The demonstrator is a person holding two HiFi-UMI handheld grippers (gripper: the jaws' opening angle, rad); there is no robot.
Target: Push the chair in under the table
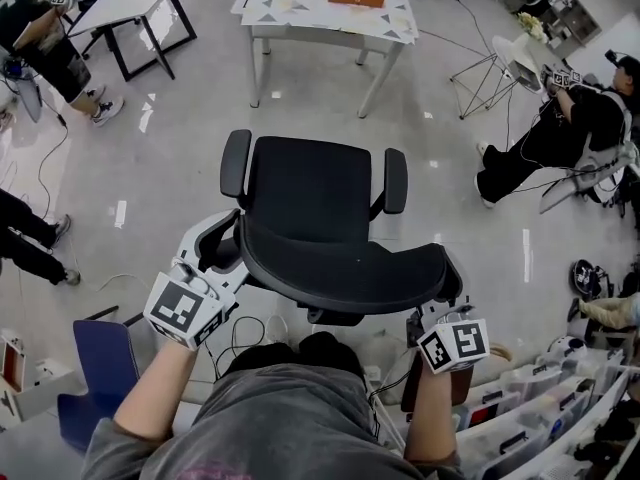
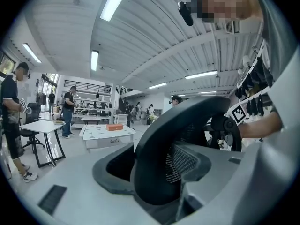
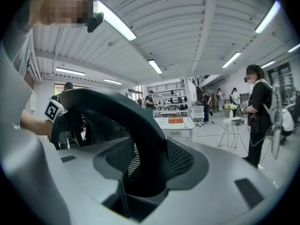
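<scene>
The chair (image 1: 318, 216) is clamped at its backrest's top edge, one end by the left gripper (image 1: 216, 251) and the other by the right gripper (image 1: 438, 315), with open floor (image 1: 320, 108) left before the table (image 1: 330, 34).

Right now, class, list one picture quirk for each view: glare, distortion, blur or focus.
Head view: light glares in streaks on the shiny floor; the chair is sharp. Left gripper view: fisheye, black corners, bowed ceiling, a lamp blown white, near jaws soft. Right gripper view: the same bowing; the far table small but clear.
</scene>
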